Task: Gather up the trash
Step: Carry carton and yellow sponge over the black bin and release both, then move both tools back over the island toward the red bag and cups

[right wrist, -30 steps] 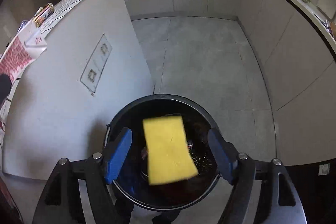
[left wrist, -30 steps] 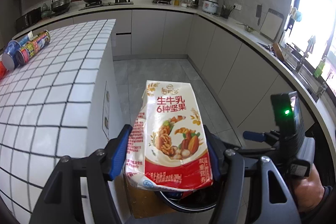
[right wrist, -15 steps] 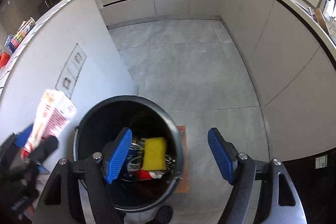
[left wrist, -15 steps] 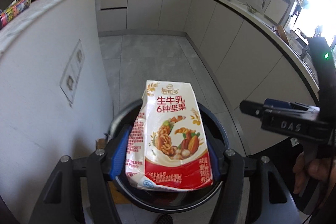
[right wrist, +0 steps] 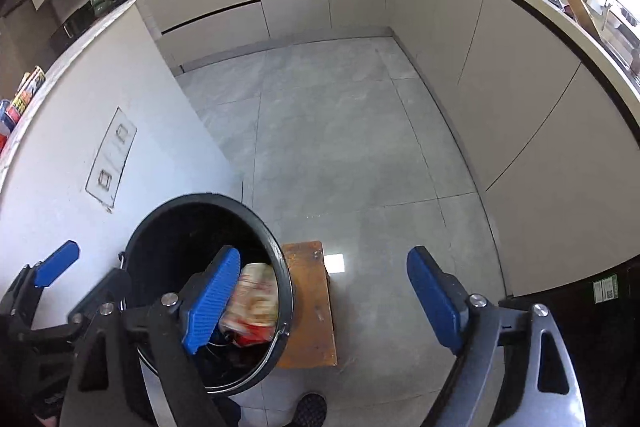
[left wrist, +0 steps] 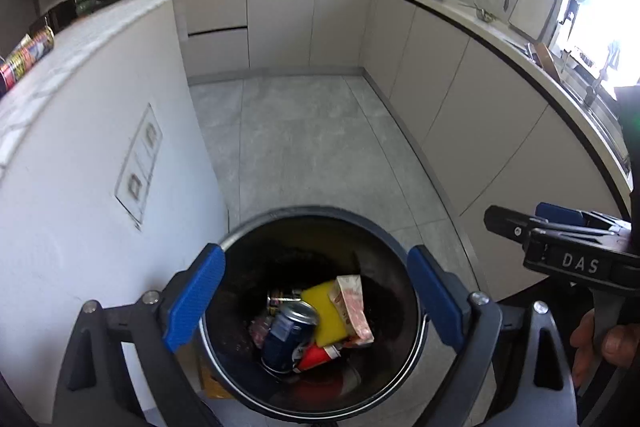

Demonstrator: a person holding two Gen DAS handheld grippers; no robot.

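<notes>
A black round trash bin (left wrist: 240, 239) stands on the floor beside the white island. My left gripper (left wrist: 316, 297) is open and empty right above it. Inside lie a milk carton (left wrist: 354, 305), a yellow sponge (left wrist: 326, 311), a blue can (left wrist: 290, 333) and red wrappers. My right gripper (right wrist: 324, 301) is open and empty, to the right of the bin (right wrist: 276, 243); it also shows at the right edge of the left wrist view (left wrist: 560, 243). The carton (right wrist: 254, 303) shows blurred in the bin in the right wrist view.
The white island wall (left wrist: 80, 187) with an outlet plate stands left of the bin. Tube cans (left wrist: 28, 55) lie on the island top. A brown wooden stool (right wrist: 308, 299) sits next to the bin. Grey floor and beige cabinets (left wrist: 460, 107) lie beyond.
My left gripper lowered over the bin, opened and let go of the milk carton, which dropped in. The sponge fell in from the right gripper, which moved off to the right.
</notes>
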